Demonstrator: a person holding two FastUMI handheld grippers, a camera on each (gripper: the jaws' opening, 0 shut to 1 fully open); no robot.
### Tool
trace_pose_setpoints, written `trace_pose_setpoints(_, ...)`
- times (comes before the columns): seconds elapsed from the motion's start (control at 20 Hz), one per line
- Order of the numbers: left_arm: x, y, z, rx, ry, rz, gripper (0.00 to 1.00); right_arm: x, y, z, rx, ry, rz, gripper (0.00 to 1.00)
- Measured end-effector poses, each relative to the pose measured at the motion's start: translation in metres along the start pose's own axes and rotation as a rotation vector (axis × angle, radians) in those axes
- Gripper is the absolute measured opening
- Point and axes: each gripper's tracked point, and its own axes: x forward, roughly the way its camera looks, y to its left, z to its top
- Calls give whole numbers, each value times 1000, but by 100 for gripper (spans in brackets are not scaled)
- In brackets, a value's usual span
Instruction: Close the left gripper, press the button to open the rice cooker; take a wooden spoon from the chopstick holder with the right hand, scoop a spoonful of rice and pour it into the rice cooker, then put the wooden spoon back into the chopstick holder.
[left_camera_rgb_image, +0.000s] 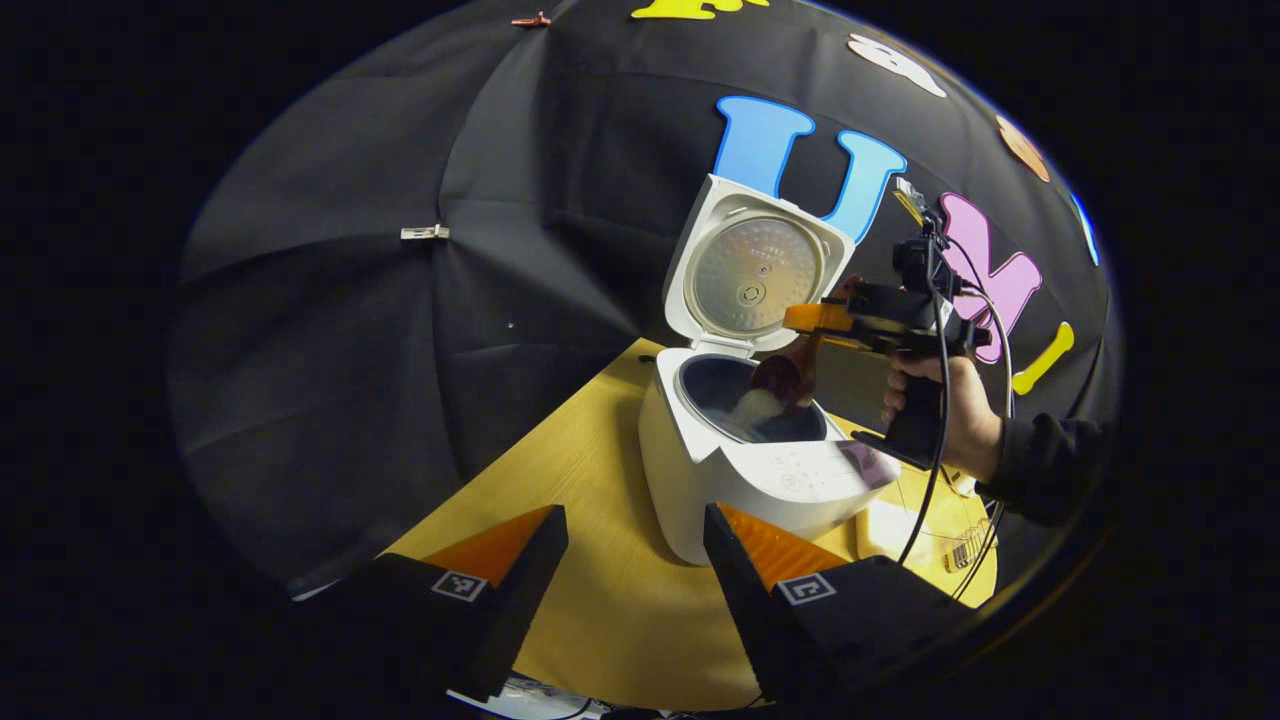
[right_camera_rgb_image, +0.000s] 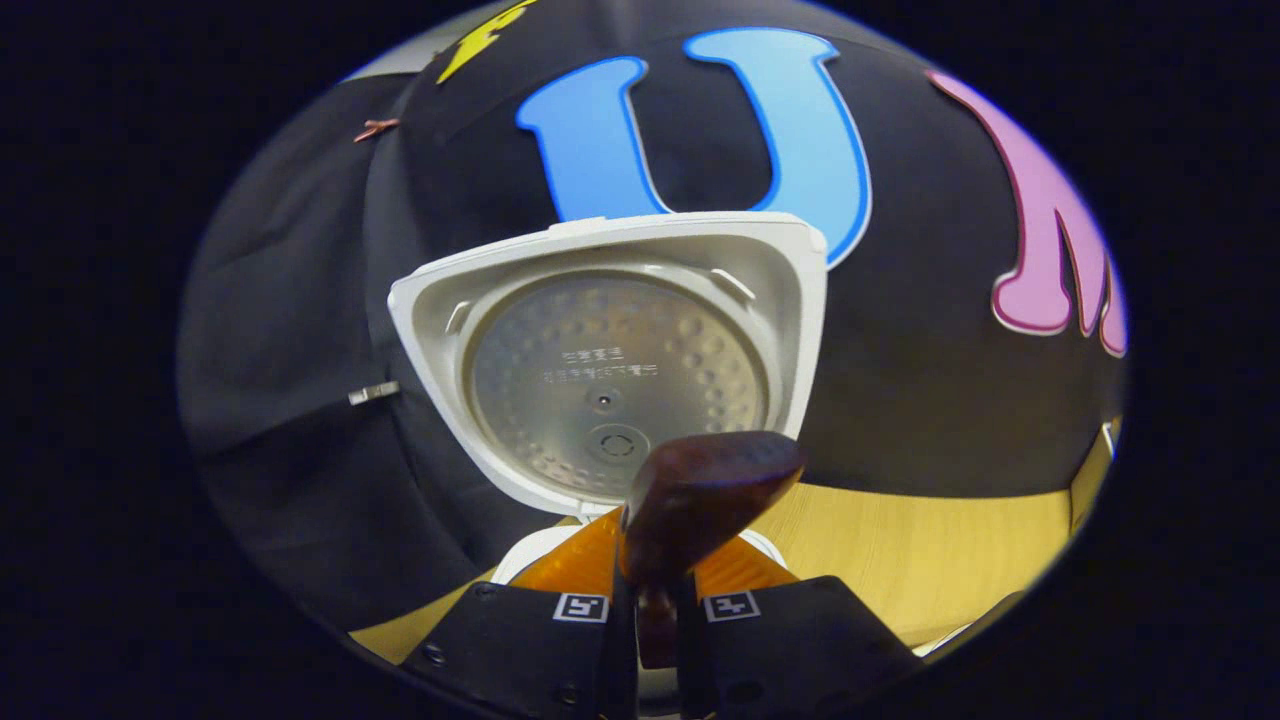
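- the rice cooker (left_camera_rgb_image: 760, 470) stands on the yellow wooden table (left_camera_rgb_image: 600, 600), towards the right of the left gripper view and a little way beyond the near fingers.
- its lid (left_camera_rgb_image: 752, 270) is swung fully up and stands nearly upright behind the pot opening, the dimpled metal inner plate facing forward.
- the left gripper (left_camera_rgb_image: 635, 560) shows at the bottom of its own view with its two fingers spread wide apart and nothing between them; bare table shows in the gap.
- the right finger of that gripper lies just in front of the cooker's near corner (whether it touches the casing, i cannot tell).
- farther off on the right, a hand (left_camera_rgb_image: 945, 410) in a dark sleeve holds the right gripper (left_camera_rgb_image: 815, 335) by its handle, above the right side of the open pot, with a cable hanging down from it.
- the right gripper's fingers are closed tight on the stem of the wooden spoon (left_camera_rgb_image: 785, 380), which hangs downward from them into the mouth of the cooker.
- white rice (left_camera_rgb_image: 757, 405) shows just below the spoon's bowl, inside the dark inner pot.
- in the right gripper view, the same gripper (right_camera_rgb_image: 655, 605) pinches the spoon's (right_camera_rgb_image: 710, 490) stem between both fingers, and the dark brown bowl sticks out ahead of them.
- behind the spoon in that view, the raised lid (right_camera_rgb_image: 610, 360) stands close, with a strip of table (right_camera_rgb_image: 930, 550) off to the right.
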Motion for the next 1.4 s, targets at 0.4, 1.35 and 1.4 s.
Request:
trace_pose_setpoints(0.4, -6, 4, 1, 4, -35, 3, 89, -8, 36, 11, -280, -58, 75, 19)
trace_pose_setpoints(1.35, -28, -80, 30, 24, -112, -4, 89, -106, -64, 89, 107, -129, 33, 19)
trace_pose_setpoints(1.4, -31, -89, 30, 25, -115, -10, 89, -116, -77, 94, 127, -140, 22, 19)
